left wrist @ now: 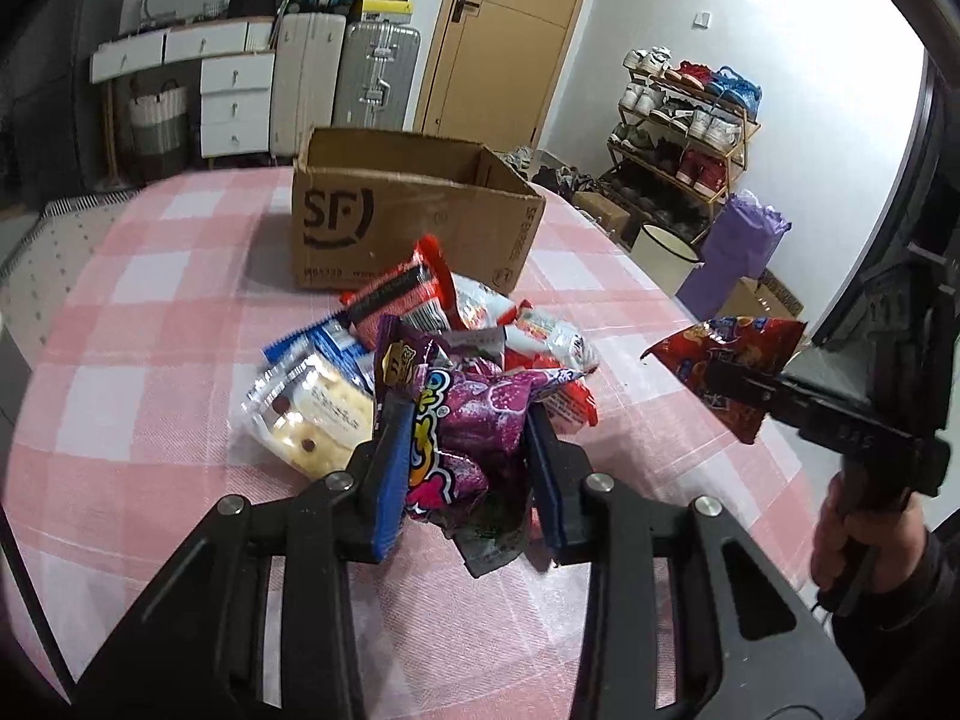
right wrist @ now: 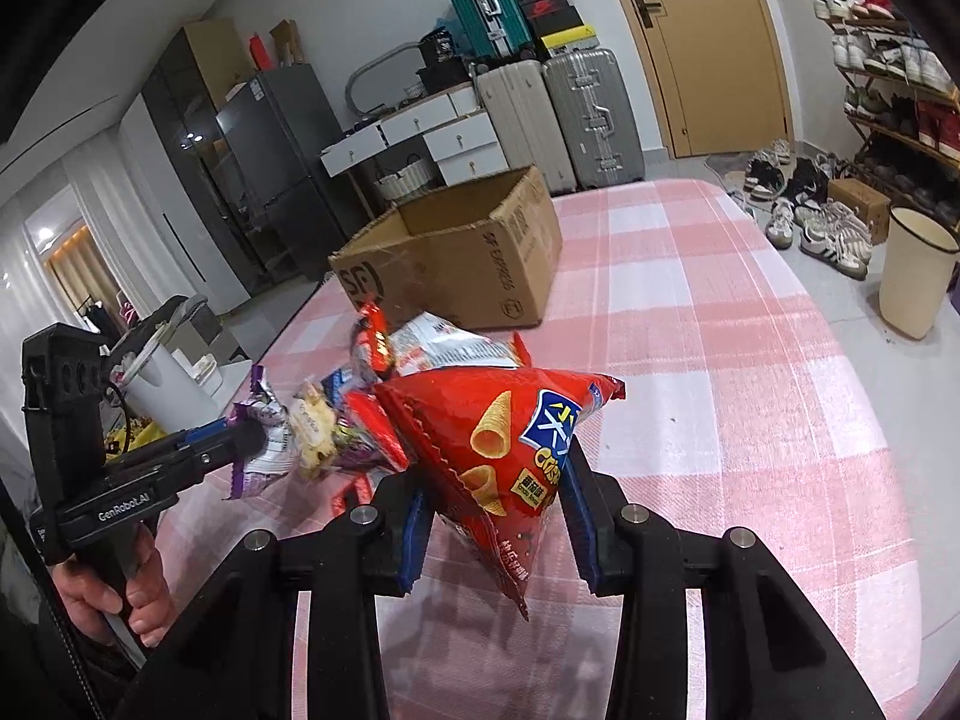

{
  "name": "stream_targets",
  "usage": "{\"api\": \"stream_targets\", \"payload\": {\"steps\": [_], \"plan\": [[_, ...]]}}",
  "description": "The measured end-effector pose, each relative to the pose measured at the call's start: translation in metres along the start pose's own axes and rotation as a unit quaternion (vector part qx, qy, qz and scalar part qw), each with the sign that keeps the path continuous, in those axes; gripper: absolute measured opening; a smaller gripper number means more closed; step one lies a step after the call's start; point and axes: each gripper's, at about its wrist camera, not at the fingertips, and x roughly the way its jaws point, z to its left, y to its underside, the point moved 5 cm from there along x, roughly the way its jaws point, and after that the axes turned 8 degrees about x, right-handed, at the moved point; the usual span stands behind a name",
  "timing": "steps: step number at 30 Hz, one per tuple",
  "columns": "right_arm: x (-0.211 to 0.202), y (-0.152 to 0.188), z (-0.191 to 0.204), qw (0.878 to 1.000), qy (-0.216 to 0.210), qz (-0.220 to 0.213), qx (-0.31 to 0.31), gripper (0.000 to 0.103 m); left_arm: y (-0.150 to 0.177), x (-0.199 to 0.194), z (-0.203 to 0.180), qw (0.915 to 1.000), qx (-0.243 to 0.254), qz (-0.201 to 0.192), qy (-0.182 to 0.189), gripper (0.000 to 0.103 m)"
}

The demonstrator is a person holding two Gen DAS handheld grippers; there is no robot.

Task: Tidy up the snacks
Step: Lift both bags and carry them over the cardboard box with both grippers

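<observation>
Snacks (left wrist: 456, 324) are lying in a loose heap on the pink checked table (left wrist: 150, 324), just in front of an open cardboard box (left wrist: 408, 216) printed with SF. A clear pack of pale crackers (left wrist: 312, 414) is sitting at the heap's left edge, with blue wrappers just behind it and red-and-white packets toward the box.

The left claw (left wrist: 468, 438) is gripping a crumpled purple candy bag (left wrist: 474, 414) between its blue-padded fingers (left wrist: 390, 468), holding it just above the near side of the heap. The right claw (right wrist: 498, 516) is pinching a red bag of cone-shaped corn crisps (right wrist: 510, 438), its blue-lined fingers (right wrist: 414, 540) pressing on the bag's lower part; the bag is hanging clear of the tablecloth, to the right of the heap. A person's hand (right wrist: 114, 594) is grasping the left tool's handle.

Beyond the table, suitcases (right wrist: 558, 114), a wooden door (right wrist: 708, 42) and a shoe rack (left wrist: 690, 126) are standing along the walls.
</observation>
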Motion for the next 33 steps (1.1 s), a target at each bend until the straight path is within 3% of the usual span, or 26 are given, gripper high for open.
{"api": "stream_targets", "payload": {"steps": [17,28,33], "plan": [[-0.018,-0.048,0.081,0.996,-0.070,-0.021,-0.053,0.039,-0.063,-0.069,0.010,0.9980,0.012,-0.060,-0.014,0.033],[-0.015,-0.104,0.116,0.992,-0.095,-0.039,-0.080,0.039,-0.132,-0.098,0.034,0.9959,0.010,-0.089,-0.015,0.033],[-0.007,-0.133,0.126,0.991,-0.095,-0.042,-0.085,0.039,-0.170,-0.090,0.044,0.9961,0.006,-0.087,-0.012,0.033]]}}
